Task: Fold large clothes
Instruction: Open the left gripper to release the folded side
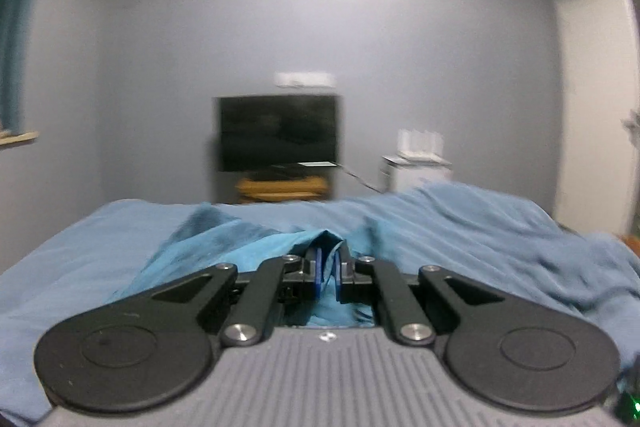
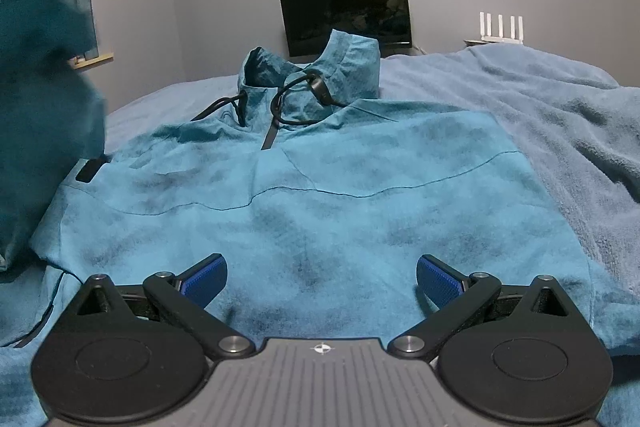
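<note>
The left tool (image 1: 328, 273) was pressed together on a fold of the teal hoodie (image 1: 248, 247), its blue pads (image 1: 318, 273) nearly meeting with cloth bunched between them at the lower centre of the left wrist view. That view was blurred — the lighter blue blanket (image 1: 480, 223) on the bed spread across the middle, and a dark television (image 1: 278, 131) stood against the grey wall beyond.

In the right wrist view the right tool (image 2: 322, 281) was spread wide and held nothing, its two blue pads (image 2: 204, 279) hovering over the lower part of the garment. The hoodie (image 2: 320, 195) lay mostly flat across the centre of the frame on the bed, hood (image 2: 316, 75) standing up at the far end with a dark drawstring (image 2: 296, 95) looping across the collar. At the left edge of that frame a blurred mass of teal cloth (image 2: 44, 99) hung raised above the bed — whether it was a sleeve could not be told. The blanket (image 2: 560, 131) lay rumpled along the right side, touching the garment's edge. A television (image 2: 348, 11) and a white router (image 2: 502, 29) showed in the upper part of the frame.
</note>
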